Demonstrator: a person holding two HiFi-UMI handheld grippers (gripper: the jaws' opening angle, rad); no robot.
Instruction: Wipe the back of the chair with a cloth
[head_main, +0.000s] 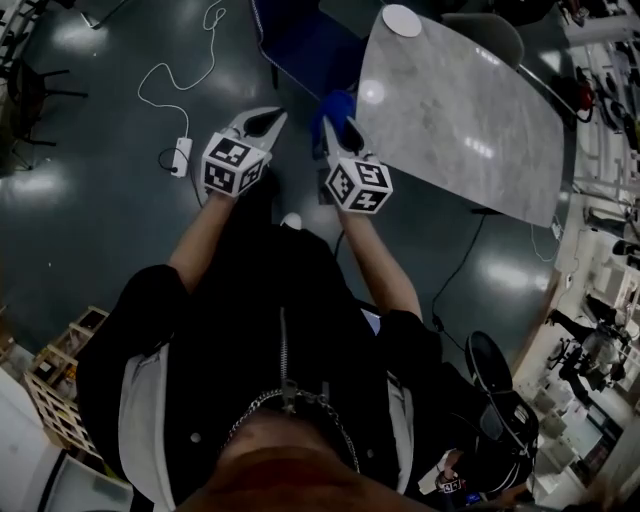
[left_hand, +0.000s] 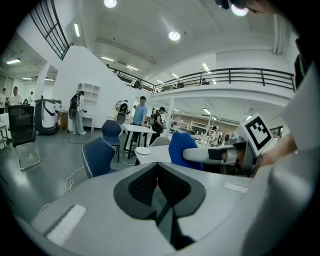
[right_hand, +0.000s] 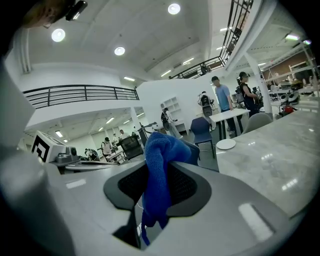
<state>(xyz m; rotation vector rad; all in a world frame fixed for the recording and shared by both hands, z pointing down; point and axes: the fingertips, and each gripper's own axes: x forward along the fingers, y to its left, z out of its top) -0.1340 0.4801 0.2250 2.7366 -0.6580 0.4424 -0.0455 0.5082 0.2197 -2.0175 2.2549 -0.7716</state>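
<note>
My right gripper (head_main: 338, 128) is shut on a blue cloth (head_main: 336, 104); in the right gripper view the cloth (right_hand: 158, 172) hangs bunched between the black pads and droops below them. My left gripper (head_main: 270, 121) is held beside it, shut, with nothing between its fingertips (left_hand: 158, 167). The left gripper view also catches the cloth (left_hand: 179, 148) in the right gripper (left_hand: 220, 154). A dark blue chair (head_main: 303, 43) stands on the floor just beyond both grippers, at the table's left end; its back (left_hand: 98, 155) faces the left gripper. Neither gripper touches the chair.
A grey marble table (head_main: 460, 110) lies to the right with a white plate (head_main: 401, 20) at its far corner. A white cable and power adapter (head_main: 180, 155) lie on the floor at left. Wooden crates (head_main: 60, 385) stand behind at lower left. People and further chairs (left_hand: 111, 131) are far off.
</note>
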